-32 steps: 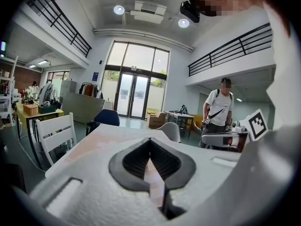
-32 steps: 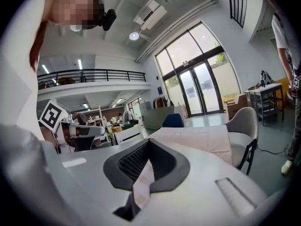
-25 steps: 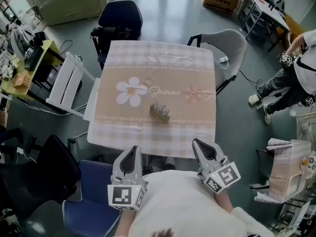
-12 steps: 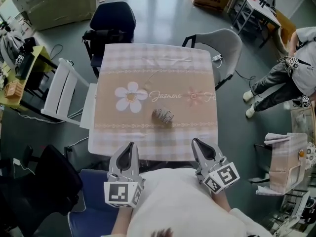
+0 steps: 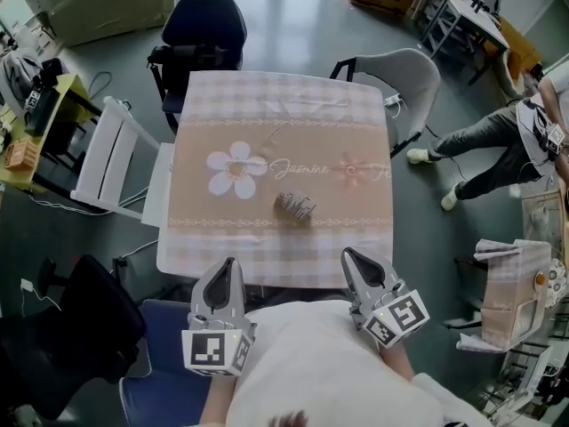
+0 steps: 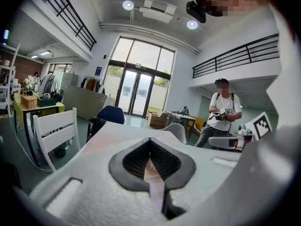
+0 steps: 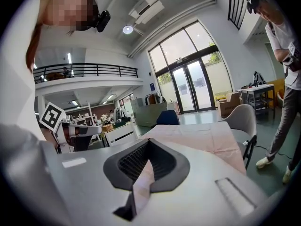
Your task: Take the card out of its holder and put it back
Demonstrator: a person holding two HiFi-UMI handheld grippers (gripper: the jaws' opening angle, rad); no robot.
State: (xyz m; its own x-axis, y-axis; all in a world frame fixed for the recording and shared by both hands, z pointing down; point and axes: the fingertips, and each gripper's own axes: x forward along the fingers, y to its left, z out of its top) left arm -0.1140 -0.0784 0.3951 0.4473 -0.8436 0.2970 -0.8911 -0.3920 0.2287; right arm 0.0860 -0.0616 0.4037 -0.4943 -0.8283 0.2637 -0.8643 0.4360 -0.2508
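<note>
Nearby, grey chair (image 5: 409, 74) beside table (image 5: 267, 105) (holder (image 5: 294, 206) central)

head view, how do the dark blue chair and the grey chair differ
The dark blue chair is dark, the grey chair a pale curved shell. The dark blue chair stands by the table's far left corner, the grey chair by its far right. Both sit beyond the table.

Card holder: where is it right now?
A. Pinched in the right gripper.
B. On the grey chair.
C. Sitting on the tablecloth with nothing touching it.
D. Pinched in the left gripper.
C: the card holder sits alone on the tablecloth, while the left gripper and the right gripper are shut and empty at the cloth's near edge.
</note>
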